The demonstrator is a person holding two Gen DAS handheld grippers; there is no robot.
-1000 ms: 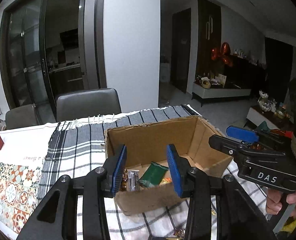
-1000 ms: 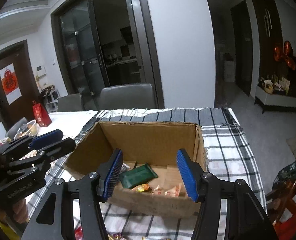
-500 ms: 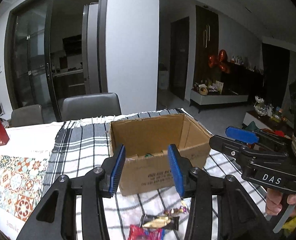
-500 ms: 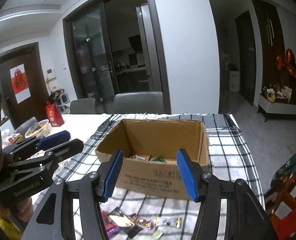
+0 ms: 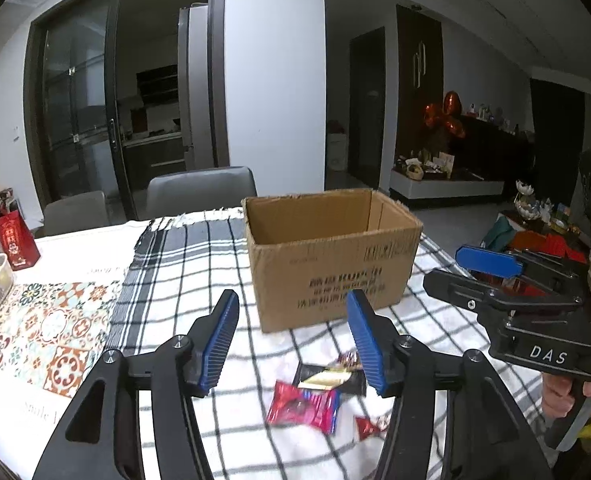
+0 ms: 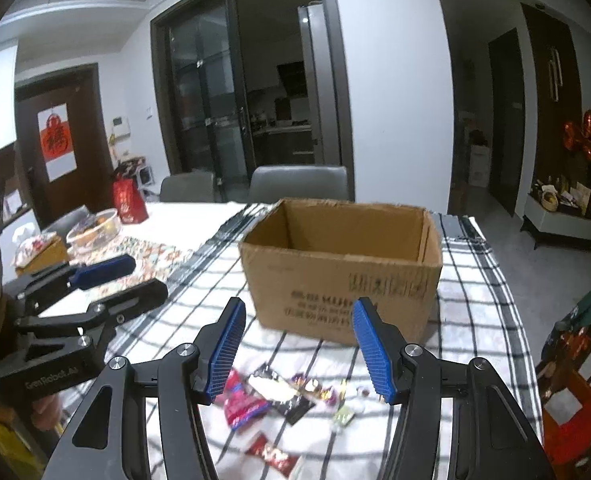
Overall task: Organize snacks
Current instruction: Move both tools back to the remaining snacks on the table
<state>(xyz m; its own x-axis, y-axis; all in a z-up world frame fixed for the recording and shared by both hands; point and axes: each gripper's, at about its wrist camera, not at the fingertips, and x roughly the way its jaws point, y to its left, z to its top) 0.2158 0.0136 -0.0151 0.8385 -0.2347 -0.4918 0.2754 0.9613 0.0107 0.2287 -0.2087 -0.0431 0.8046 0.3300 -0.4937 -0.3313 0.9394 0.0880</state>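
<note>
A: How do the fingers stand on each side?

B: On the left gripper (image 5: 293,344) the jaws are opening at this moment, about half wide, and nothing is between them; the right gripper (image 6: 297,350) also holds its jaws apart at a middle width, empty; both hang above the cloth (image 5: 199,264) and touch no packet.

A: And the snacks, where are they?

B: They lie loose on the cloth, just below the fingertips; a pink packet (image 5: 305,404), a black and gold packet (image 5: 331,378), a small red candy (image 5: 369,426); from the right side I see also a pale green candy (image 6: 343,416) and a red wrapper (image 6: 271,454).

A: Why is the box there?

B: The box (image 5: 331,264) stands open just behind them, I think so each packet can be lifted and dropped in with a short move; what is inside I cannot see from here.

A: And why the open jaws?

B: I judge they are made ready for thin, flat packets; such wrappers are slippery, so a grip by the edge may slide.
</note>
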